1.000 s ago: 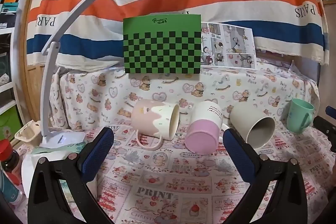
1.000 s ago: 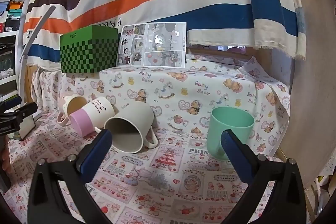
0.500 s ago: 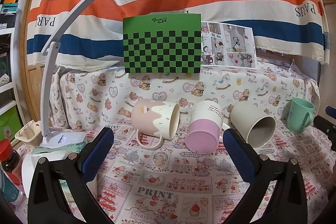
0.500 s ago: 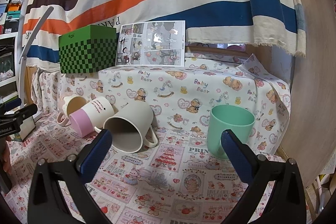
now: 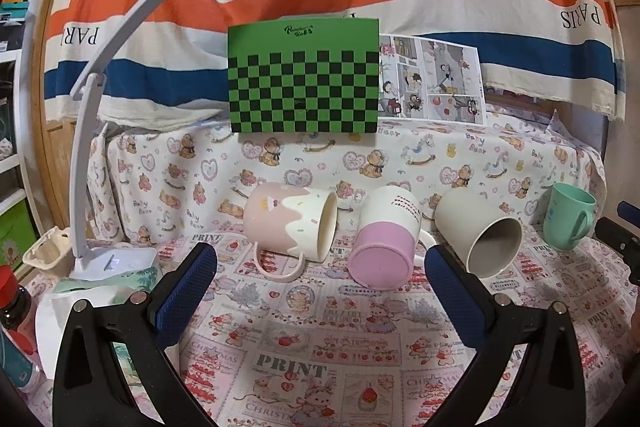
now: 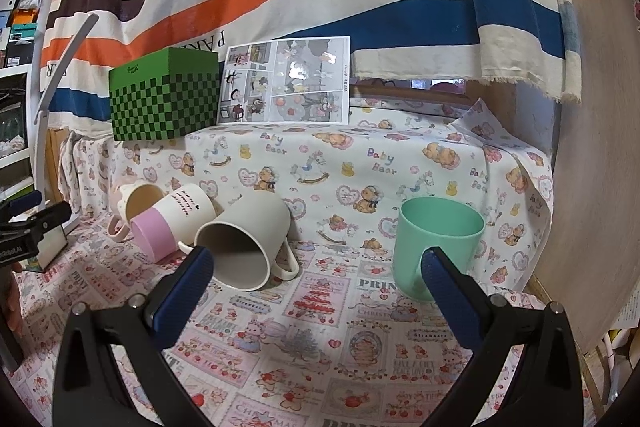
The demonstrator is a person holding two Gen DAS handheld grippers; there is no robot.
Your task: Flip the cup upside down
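A mint green cup stands upright on the printed cloth, just beyond my right gripper, which is open and empty; its right fingertip overlaps the cup's lower edge in view. The cup also shows at the far right of the left wrist view. Three mugs lie on their sides: a pink and cream one, a white and lilac one and a beige one. My left gripper is open and empty, short of the lying mugs.
A raised ledge covered in bear-print cloth runs behind the cups, with a green checkered box and a comic sheet on it. A white desk lamp, tissue pack and bottles stand at the left. A wooden panel is at the right.
The right gripper has moved slightly forward and to the right, so the green cup looks a little nearer. The left view is almost unchanged.
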